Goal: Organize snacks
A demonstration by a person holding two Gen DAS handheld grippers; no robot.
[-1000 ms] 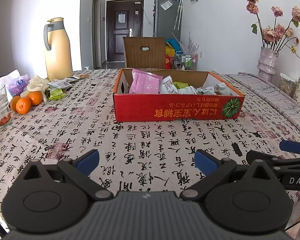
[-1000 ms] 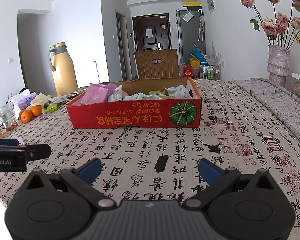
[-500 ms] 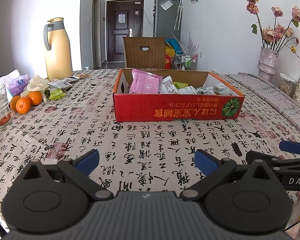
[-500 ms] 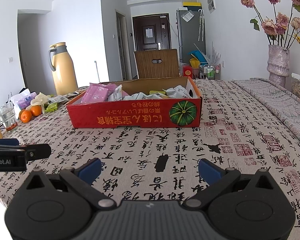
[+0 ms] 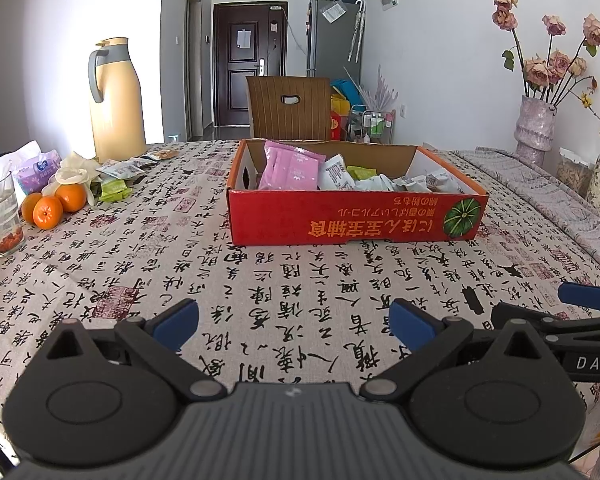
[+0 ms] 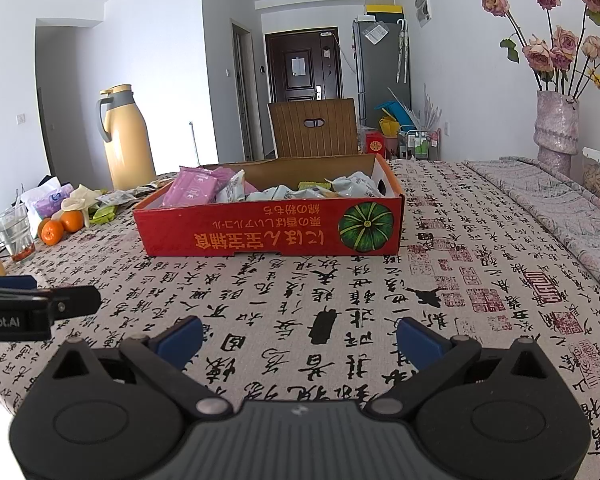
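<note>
While nothing has shifted vs. the frames from a sec ago, we hold both tools low over the table, jaws spread wide, nothing between them. Our left gripper shows blue rubbery pads on black matte plastic arms w/ round pivot discs; our right gripper is the same build, equally agape and empty. From the left wrist view the right tool's side juts in at the right edge, white lettering on black; from the right wrist view the left tool pokes in at the left edge.

Straight ahead of both sets of jaws, well beyond the tips, sits the red cardboard box, shallow, rectangular, open-topped, w/ yellow print and a green pumpkin graphic on its near wall. Inside it: a glossy pink packet leaning upright toward the left end, plus crinkly white and green snack packets heaped to the right.

More snack packets lie loose on the cloth ahead-left of the left jaws, near two oranges, a clear glass and a tall cream thermos jug w/ grey handle. The tablecloth is coarse beige fabric printed w/ black calligraphy and red seals. Ahead-right stands a rough pink vase of dried roses.
</note>
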